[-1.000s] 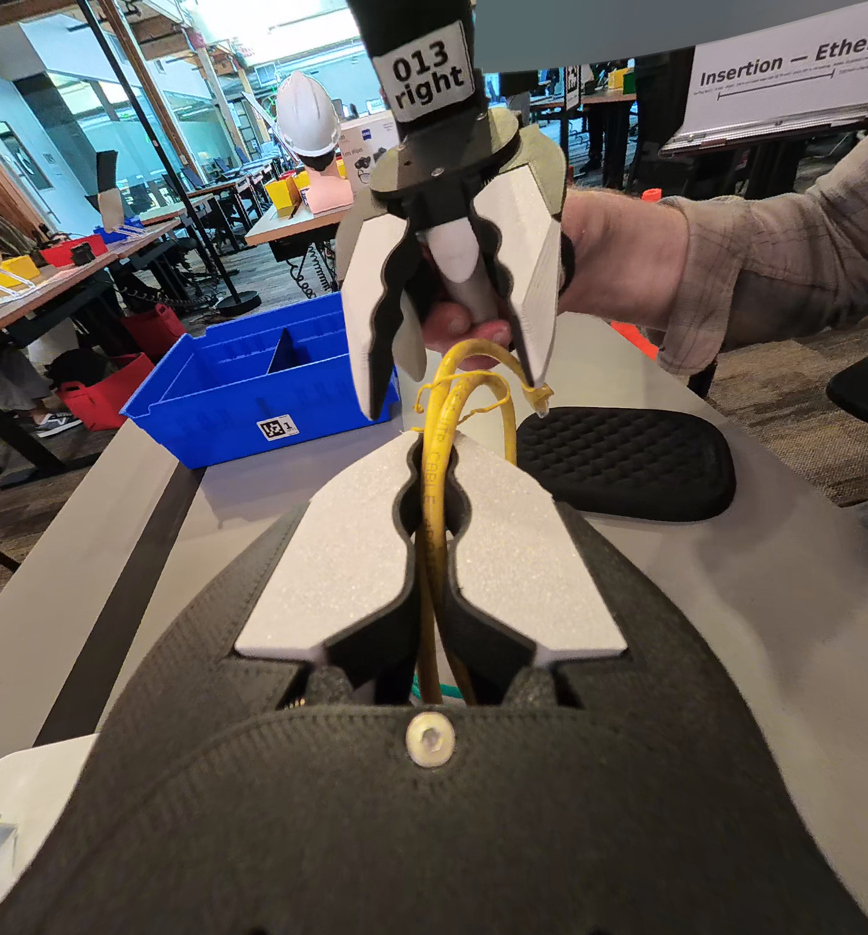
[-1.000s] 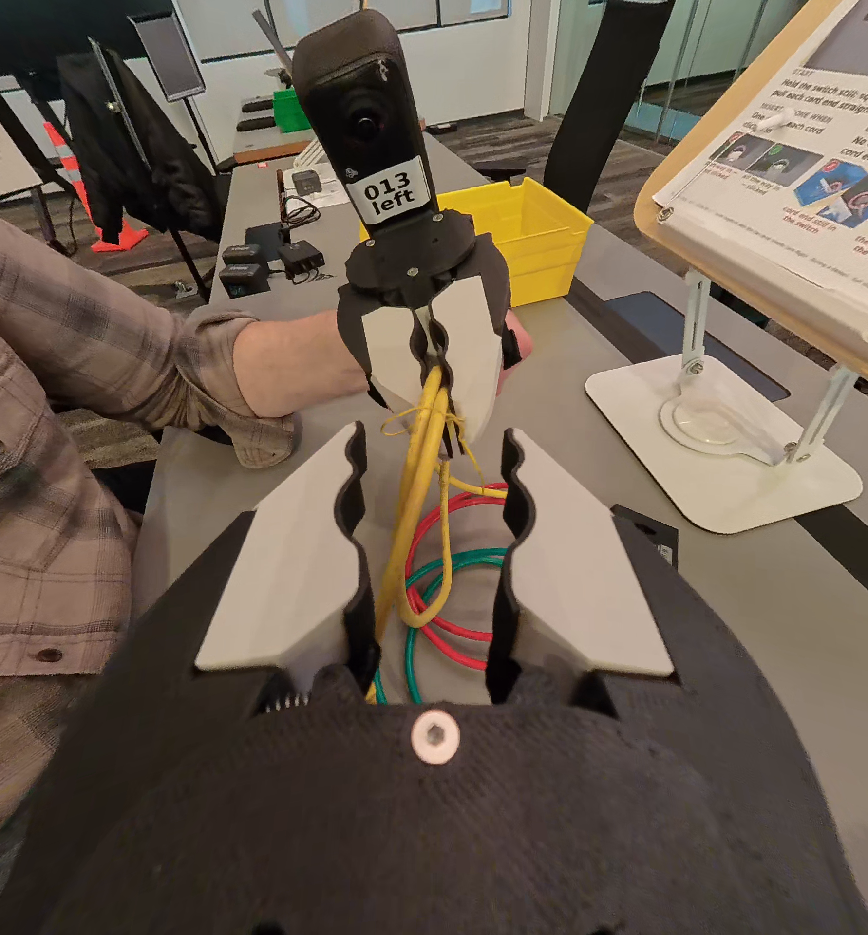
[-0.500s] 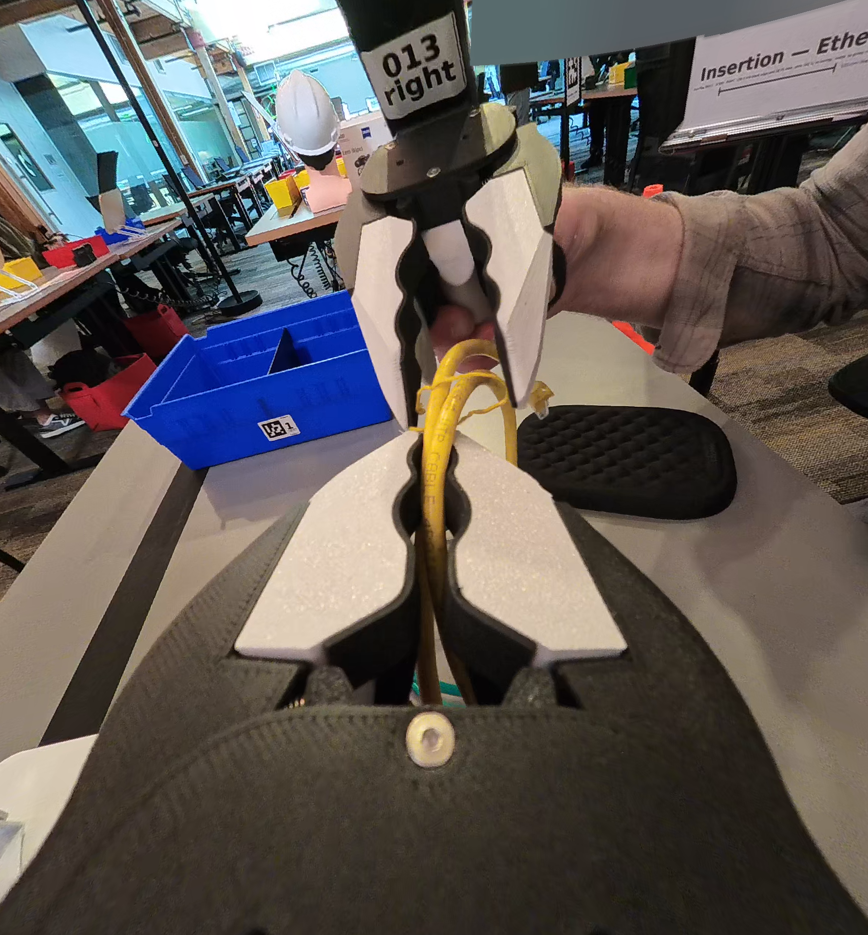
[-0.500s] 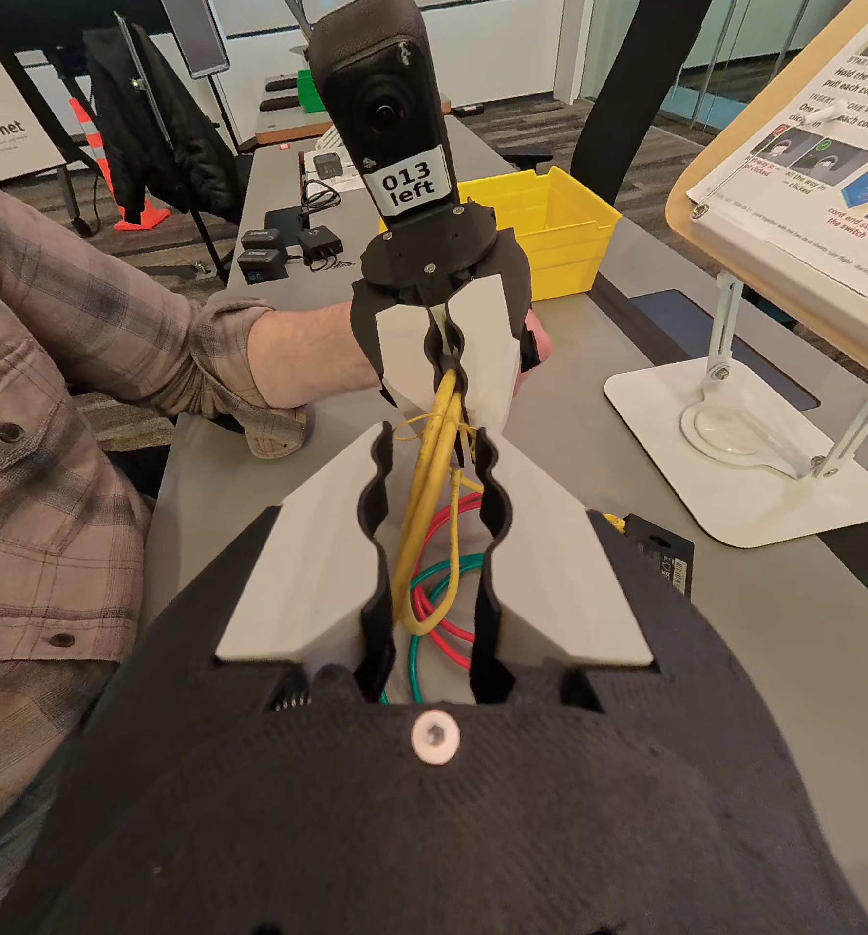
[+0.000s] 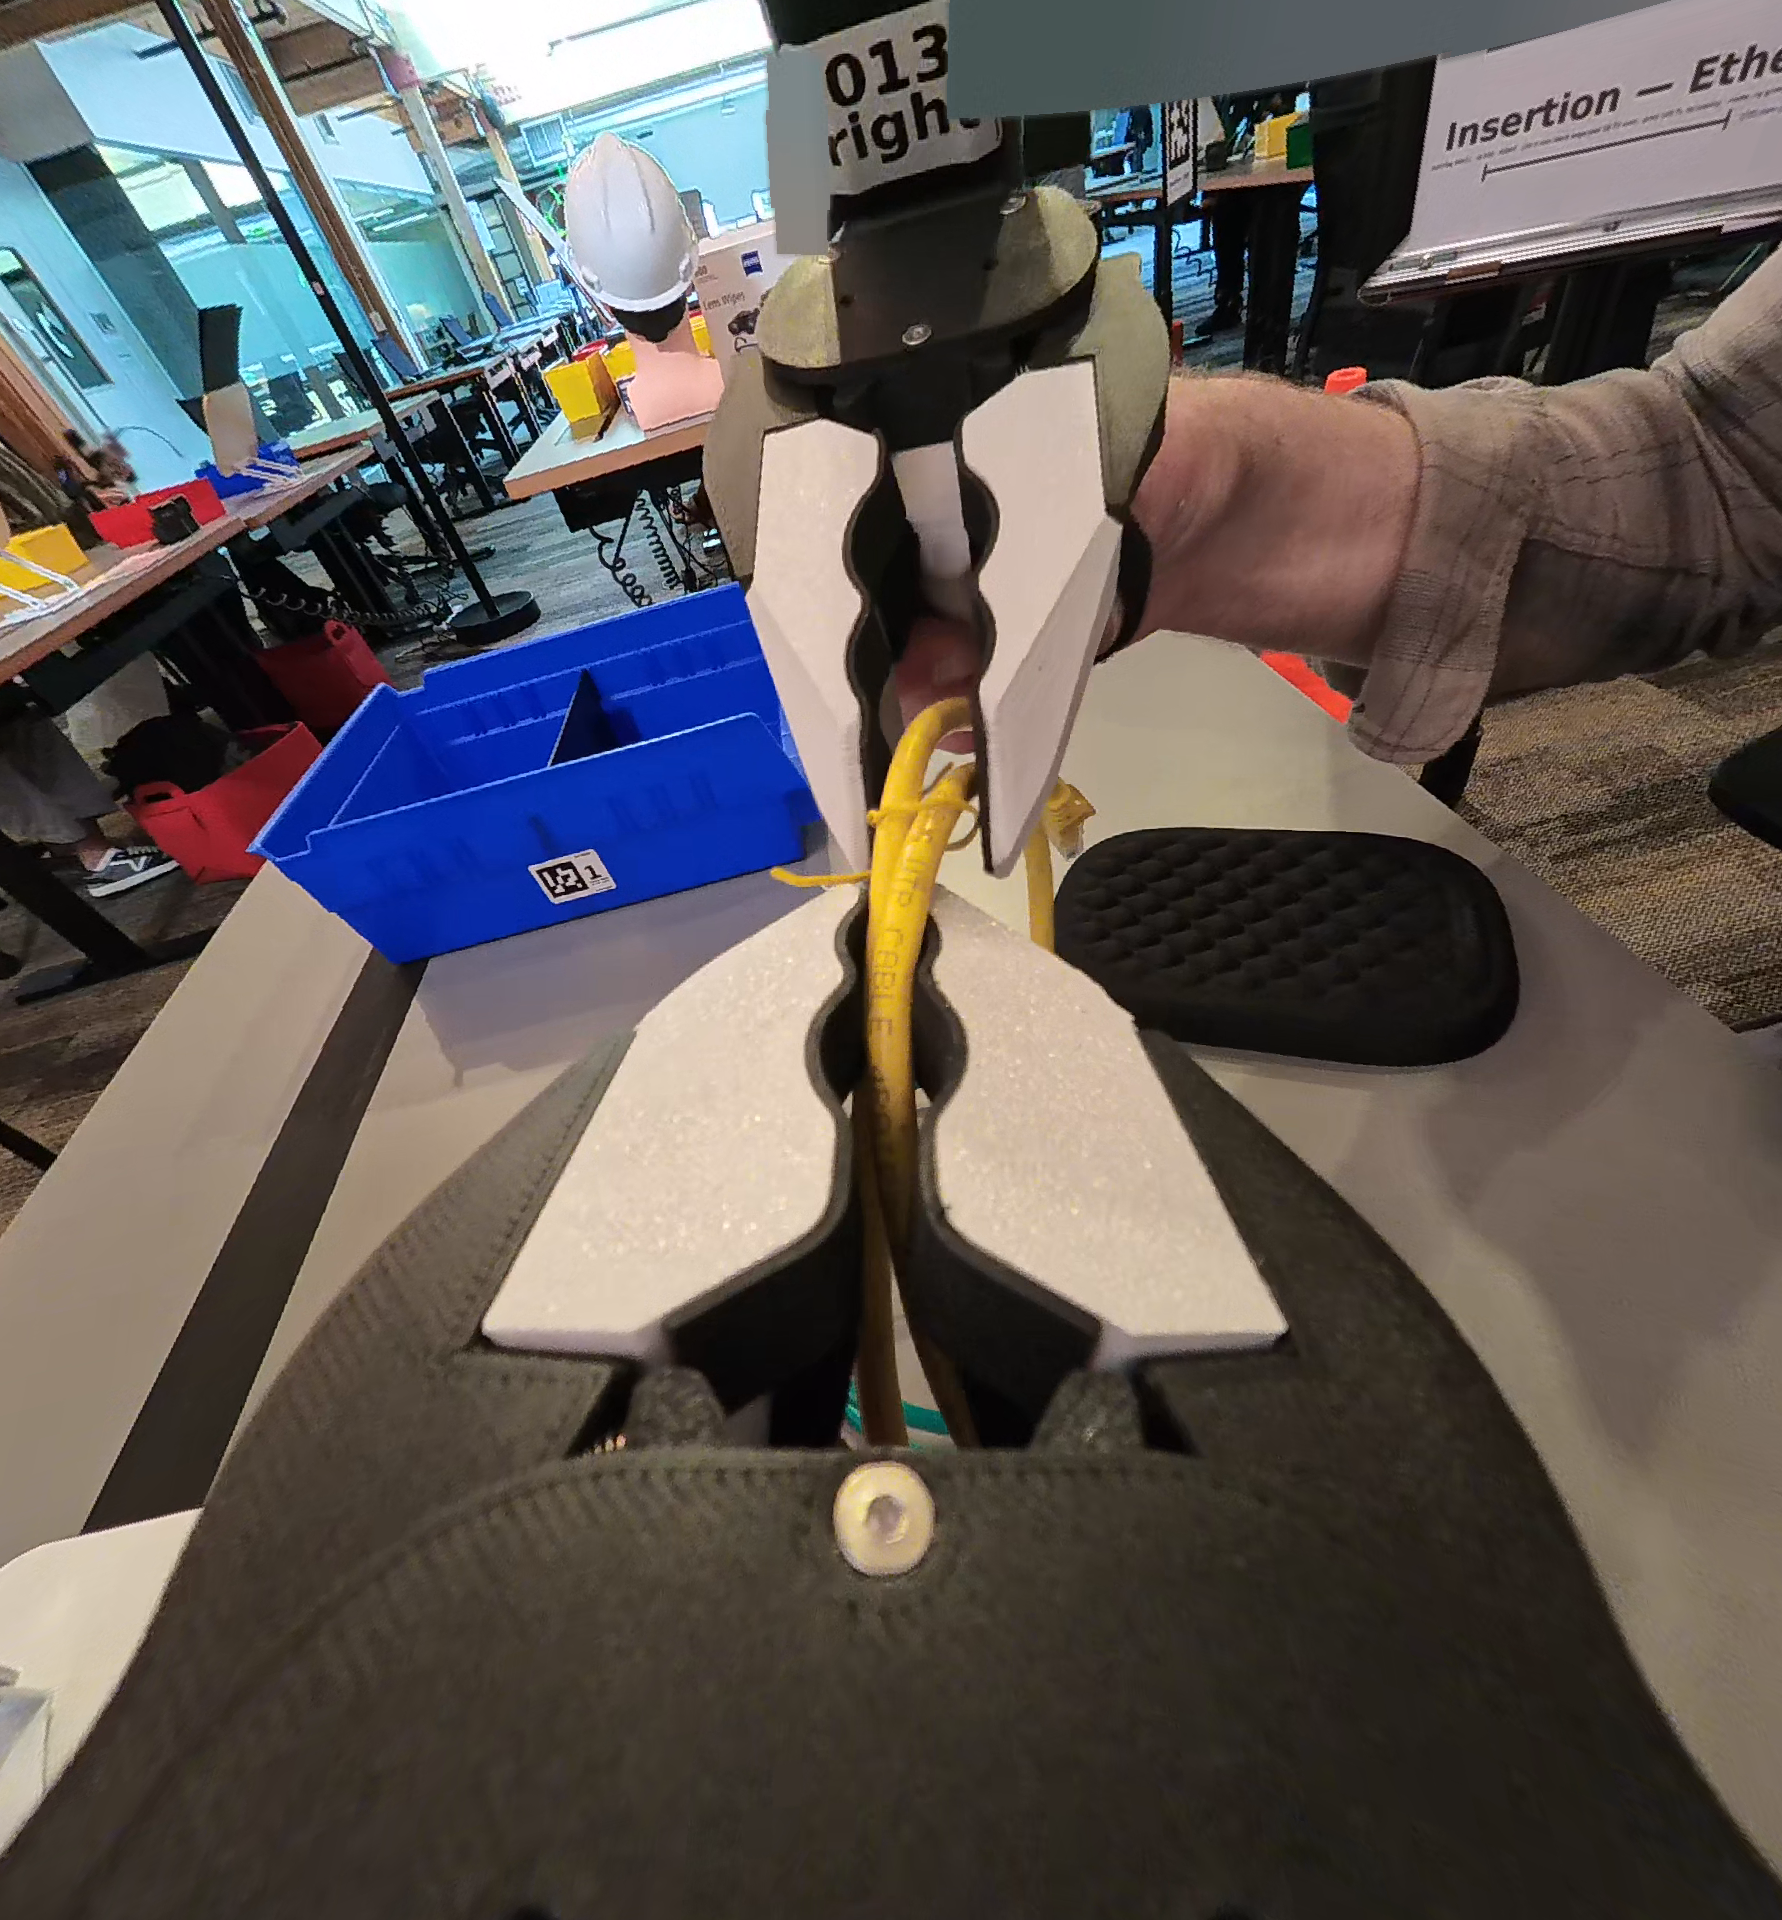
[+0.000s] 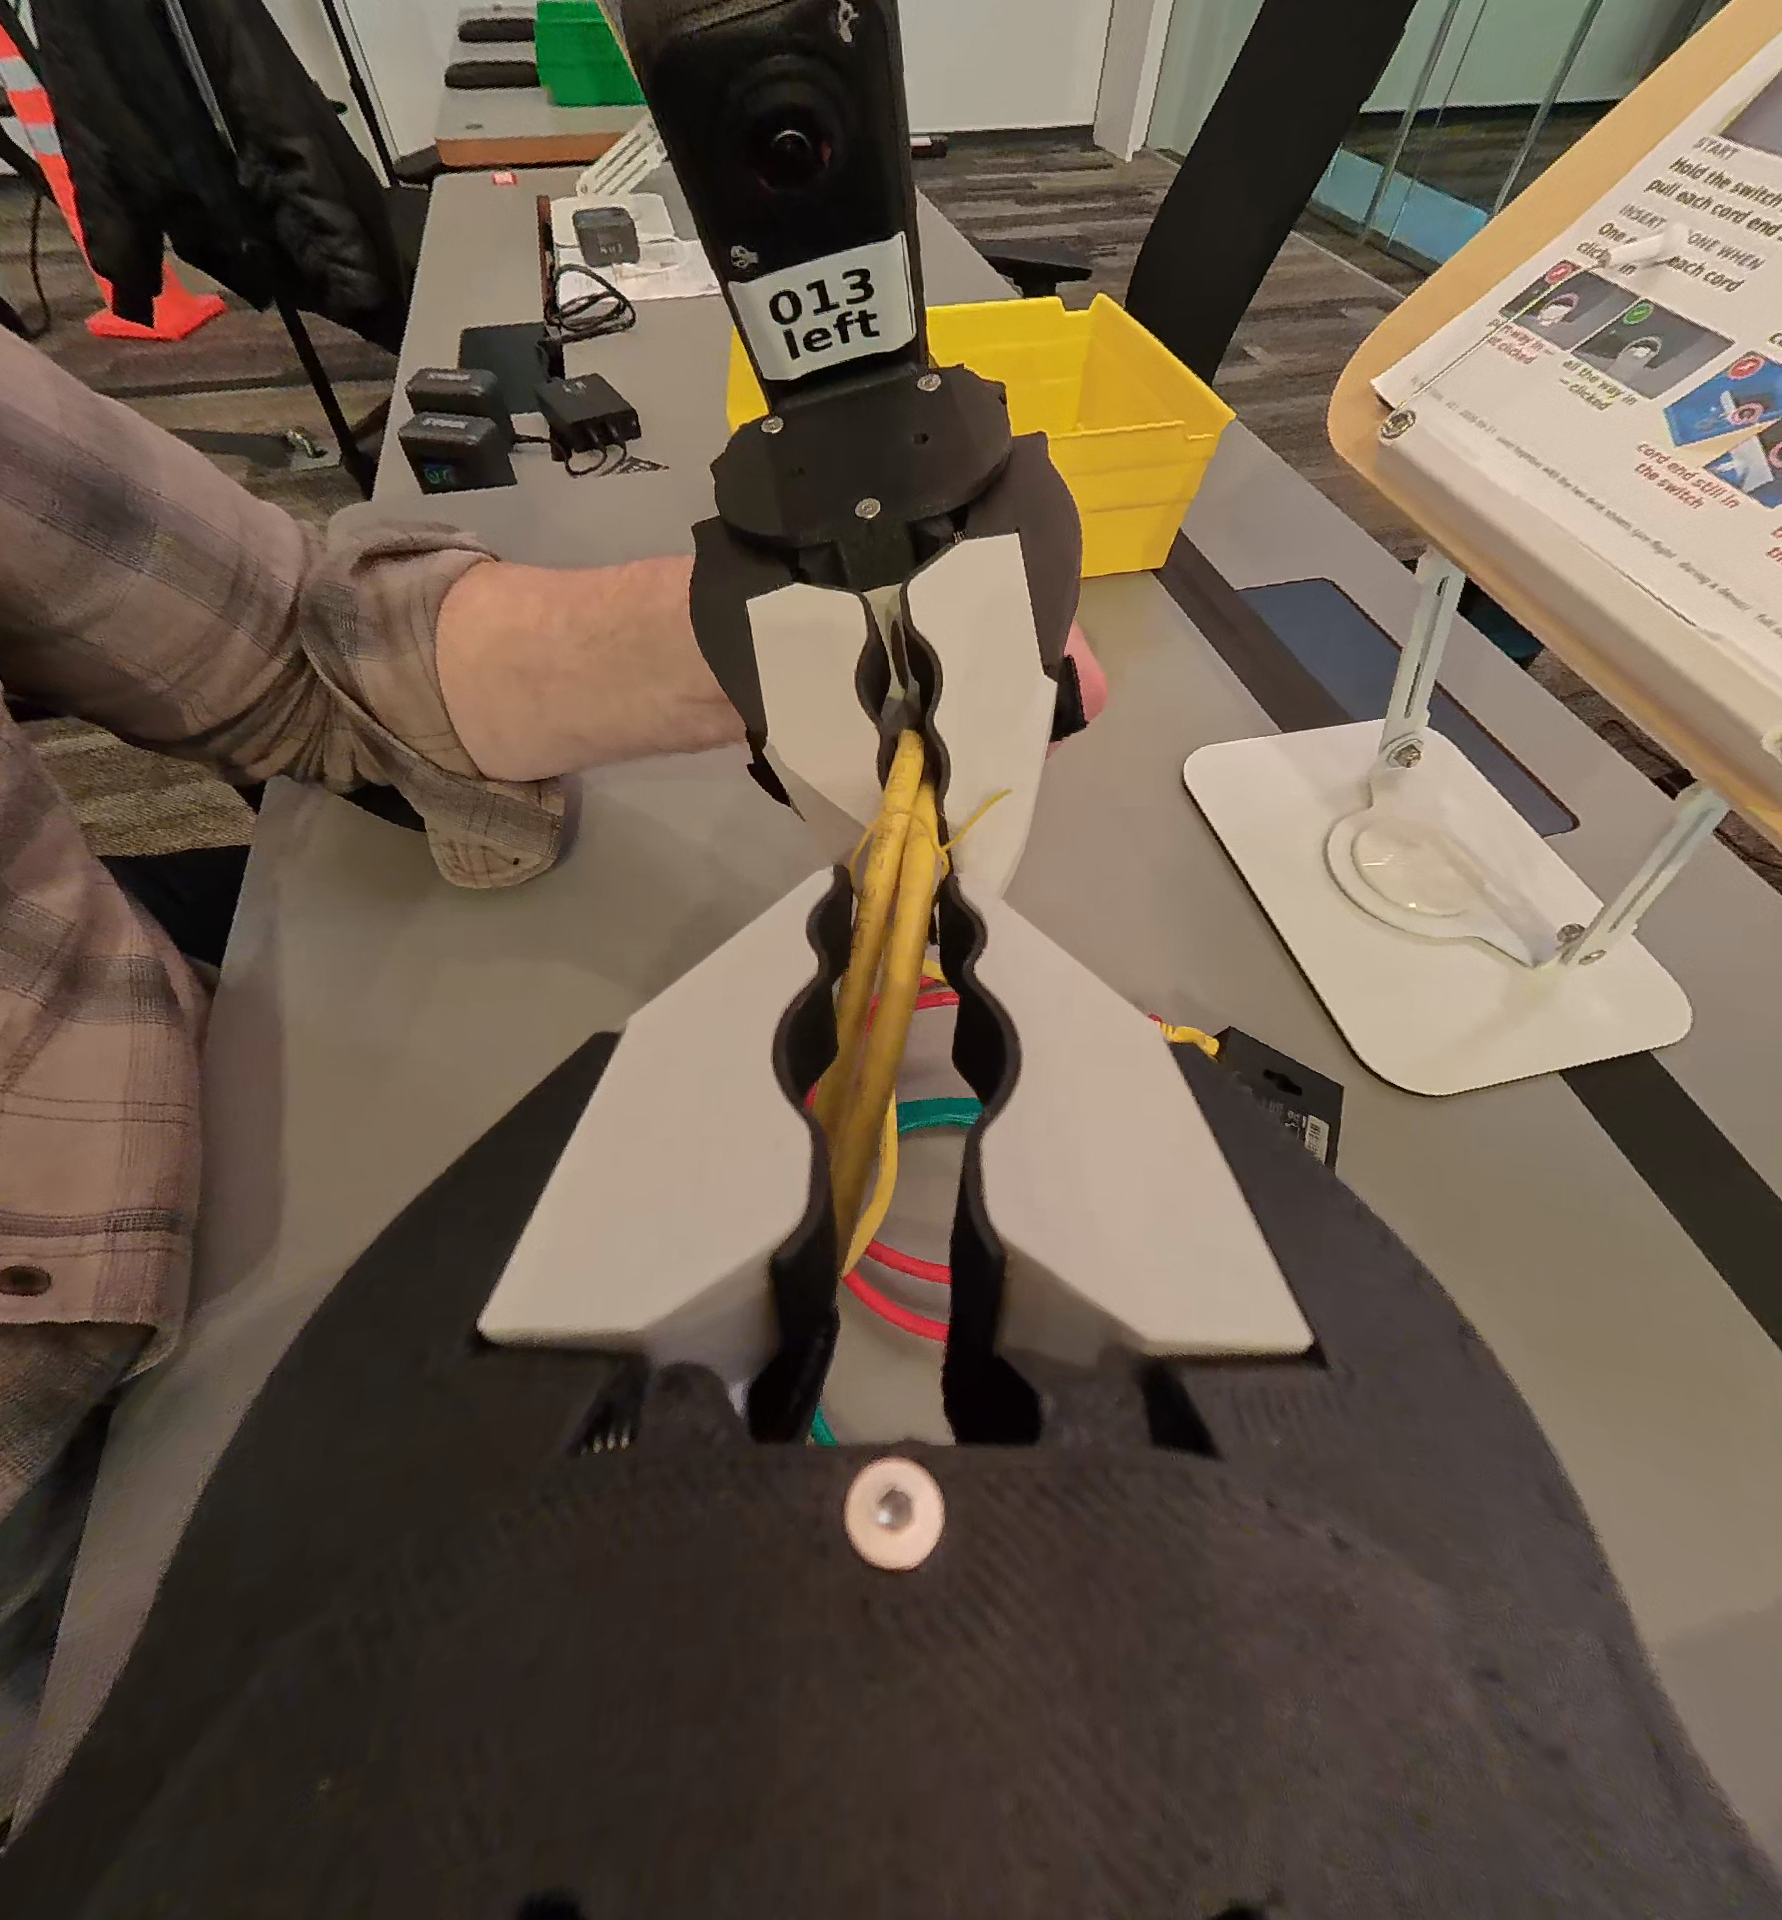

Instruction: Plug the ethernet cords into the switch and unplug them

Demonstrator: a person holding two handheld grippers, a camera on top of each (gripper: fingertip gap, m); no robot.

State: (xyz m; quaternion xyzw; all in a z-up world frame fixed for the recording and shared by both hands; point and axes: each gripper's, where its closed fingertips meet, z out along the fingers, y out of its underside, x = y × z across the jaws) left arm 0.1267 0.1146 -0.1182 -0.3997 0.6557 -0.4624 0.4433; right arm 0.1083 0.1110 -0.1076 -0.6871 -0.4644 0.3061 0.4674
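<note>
Grey worktop [image 6: 1386, 1299] beneath two facing grippers. Left gripper [image 5: 887, 935] fingers pinch the bundled yellow cord [image 5: 892, 1039]. Right gripper [image 6: 892, 904] fingers stand slightly apart around the same bundle, contact uncertain. Red cord [image 6: 897, 1314] and green cord [image 6: 934, 1114] lie below, mostly hidden; the black switch [image 6: 1276, 1107] is half covered.

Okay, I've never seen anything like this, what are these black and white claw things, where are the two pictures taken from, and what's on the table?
They are hand-held grippers, one in each of a person's hands, each carrying a camera that looks along its fingers. So each picture shows its own gripper below and the other facing it. The left gripper is clamped on a tied yellow cord; the right gripper has closed in around the same bundle. On the grey table lie red and green cords, a small black box, a black pad, blue and yellow bins.
</note>
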